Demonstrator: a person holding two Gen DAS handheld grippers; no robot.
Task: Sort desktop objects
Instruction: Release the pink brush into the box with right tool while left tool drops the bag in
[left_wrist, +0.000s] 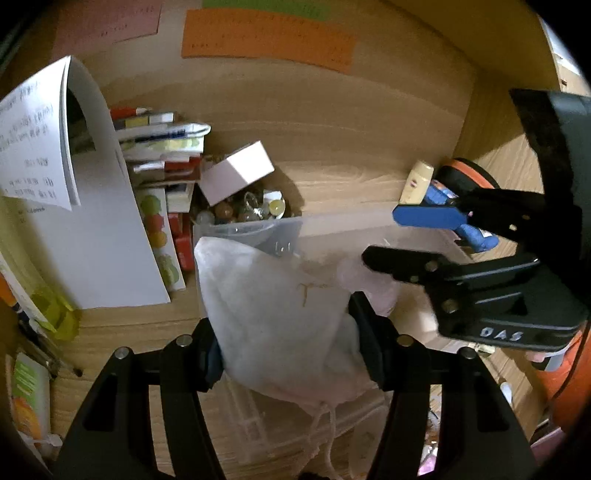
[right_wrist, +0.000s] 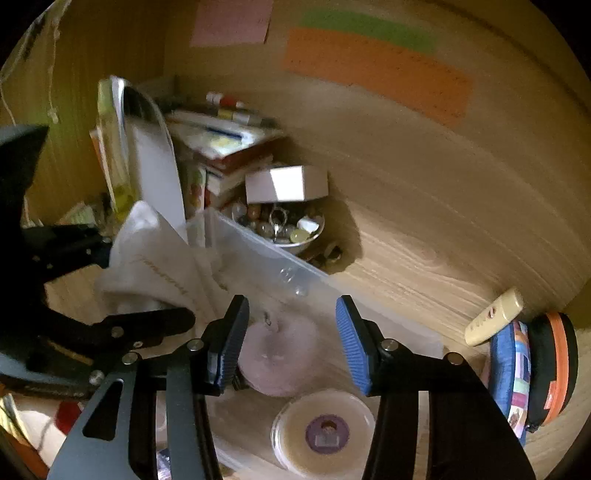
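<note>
Placement step, by judgement: left gripper (left_wrist: 288, 343) clamps a white drawstring pouch (left_wrist: 273, 314) over the clear plastic bin (right_wrist: 266, 254) on the wooden desk (left_wrist: 351, 173). Pouch long axis runs from the jaws up and away toward the bowl of beads (right_wrist: 284, 225); drawstring end points back toward the camera. Right gripper (right_wrist: 291, 339) hangs half open and empty above a pale pink round object (right_wrist: 280, 354) in the bin. Next move calls for lowering the pouch inside the bin walls before release.
</note>
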